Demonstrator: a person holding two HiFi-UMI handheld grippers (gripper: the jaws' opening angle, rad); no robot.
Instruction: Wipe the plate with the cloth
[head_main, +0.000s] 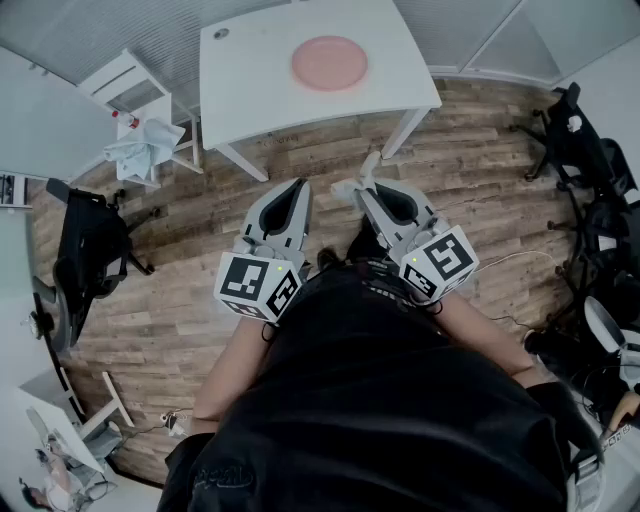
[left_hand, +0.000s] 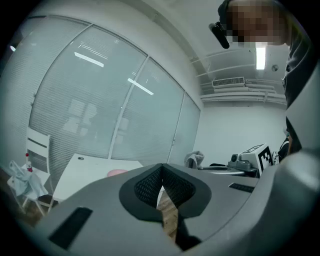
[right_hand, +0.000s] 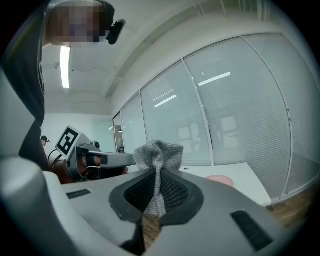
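The right gripper (right_hand: 157, 189) is clenched on the grey knitted cloth (right_hand: 159, 152): in the right gripper view the fabric is pinched between the ribbed pads and bunches up above the jaws, with a short tail hanging below. The left gripper (left_hand: 161, 189) is clenched too, but with nothing in it, its pads meeting and only floorboards showing through the gap beneath. The pink plate (head_main: 329, 63) lies flat on the white table (head_main: 250, 95), well apart from both tools, straight ahead across a stretch of wooden floor (head_main: 200, 300). In the head view it sits roughly on the line midway between the two grippers. Both point slightly inward, so the plate falls to the right of the jaws in the right gripper view and to the left in the left one. Neither hand looks clearly nearer, though the wide lens makes that hard to judge. Being round, the plate has no long axis to line up with. The coming move is therefore a plain forward carry of the cloth-bearing right gripper up to the table's near edge and over the plate.
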